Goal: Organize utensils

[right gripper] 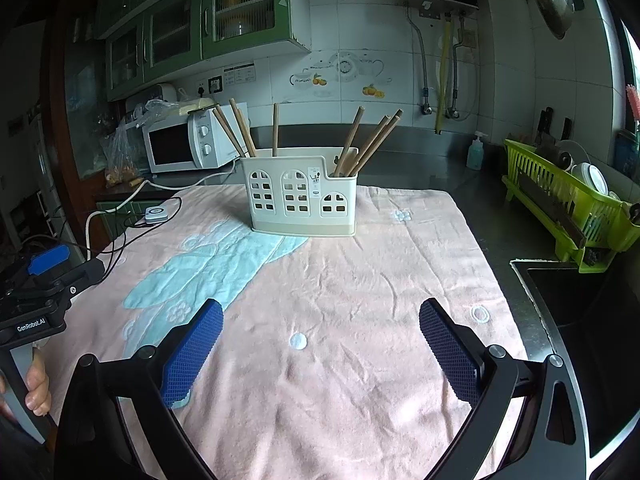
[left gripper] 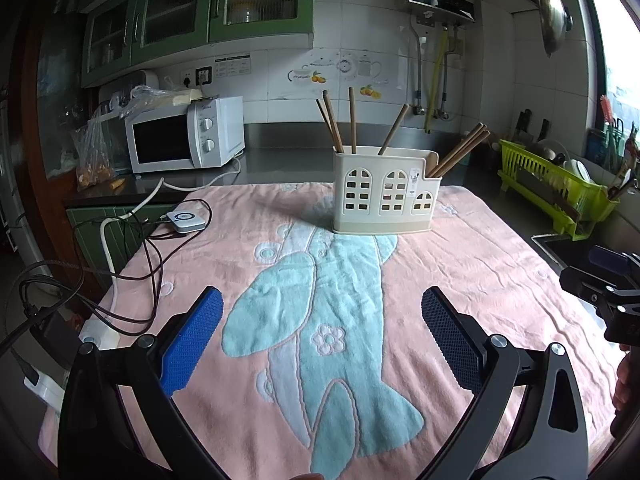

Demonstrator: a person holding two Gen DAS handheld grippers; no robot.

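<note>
Chopsticks (right gripper: 362,142) all upright in cream holder (right gripper: 301,200), far end of pink towel (right gripper: 360,300); none loose on towel. Judgement: task at finish, or regrouping among compartments pending. Next move, if any: reach forward, pinch single stick near top, lift straight. Left gripper (left gripper: 322,342) and right gripper (right gripper: 320,346) both spread wide, holding nothing, hovering low over near towel. Surroundings: microwave (left gripper: 184,136) and cables (left gripper: 132,264) left, green dish rack (right gripper: 568,204) and sink (right gripper: 568,292) right. Nothing blocks path to holder.
</note>
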